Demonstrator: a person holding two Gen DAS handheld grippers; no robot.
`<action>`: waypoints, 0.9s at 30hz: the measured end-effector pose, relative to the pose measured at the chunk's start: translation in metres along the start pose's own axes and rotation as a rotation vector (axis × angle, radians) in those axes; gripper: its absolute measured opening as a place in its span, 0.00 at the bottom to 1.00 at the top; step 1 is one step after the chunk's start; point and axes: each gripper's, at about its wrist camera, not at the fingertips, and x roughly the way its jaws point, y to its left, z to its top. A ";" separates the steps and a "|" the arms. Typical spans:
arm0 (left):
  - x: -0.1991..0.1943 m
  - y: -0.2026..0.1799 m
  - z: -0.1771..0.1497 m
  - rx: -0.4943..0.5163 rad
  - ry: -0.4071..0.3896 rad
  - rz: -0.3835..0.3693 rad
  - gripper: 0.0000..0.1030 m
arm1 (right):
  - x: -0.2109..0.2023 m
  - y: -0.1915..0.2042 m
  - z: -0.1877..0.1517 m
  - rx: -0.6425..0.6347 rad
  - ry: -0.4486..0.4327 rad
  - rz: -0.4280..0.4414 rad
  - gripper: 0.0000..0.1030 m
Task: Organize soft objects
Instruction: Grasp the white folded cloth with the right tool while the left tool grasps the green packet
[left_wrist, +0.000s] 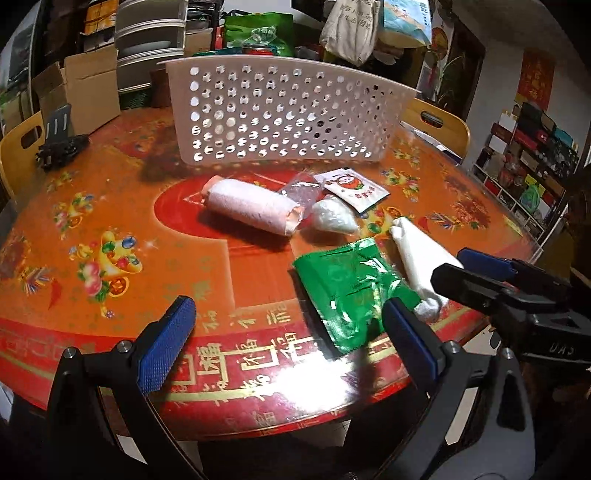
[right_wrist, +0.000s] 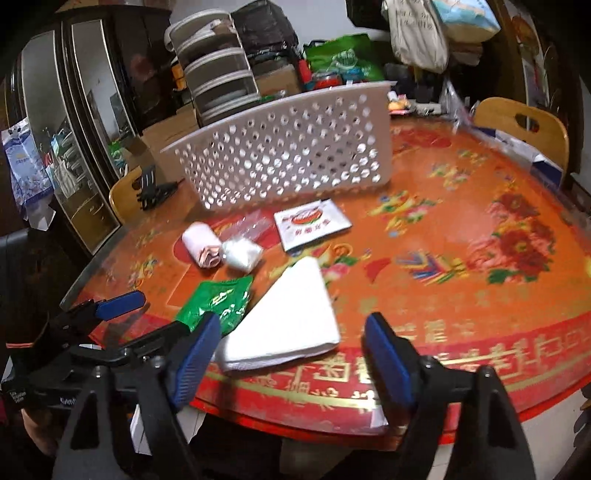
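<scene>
We are looking at a round table (left_wrist: 110, 206) under an orange-red printed cover. Lying on it: a white perforated basket (left_wrist: 280, 114) at twelve o'clock; a pink rolled towel (left_wrist: 247, 208) at centre; a clear bag (left_wrist: 334, 218) touching its end; a white sachet (left_wrist: 354, 188) behind; a green packet (left_wrist: 351, 284) and white folded cloth (left_wrist: 417, 258) toward five o'clock; a black stand (left_wrist: 59, 140) at ten o'clock.

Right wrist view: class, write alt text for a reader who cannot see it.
Open right gripper hovers over a folded white cloth near the edge of a red-orange table. Behind the cloth lie a green packet, a pink roll and a white sachet, before a perforated white basket.
</scene>
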 end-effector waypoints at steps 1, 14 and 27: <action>-0.001 0.001 -0.001 -0.001 -0.002 0.005 0.97 | 0.001 0.002 0.000 -0.010 -0.004 -0.010 0.75; 0.014 -0.020 0.009 0.049 -0.004 -0.011 0.97 | -0.001 -0.003 -0.004 -0.073 0.001 -0.070 0.24; 0.031 -0.053 0.010 0.132 -0.026 0.018 0.97 | -0.018 -0.023 -0.001 -0.036 -0.042 -0.100 0.17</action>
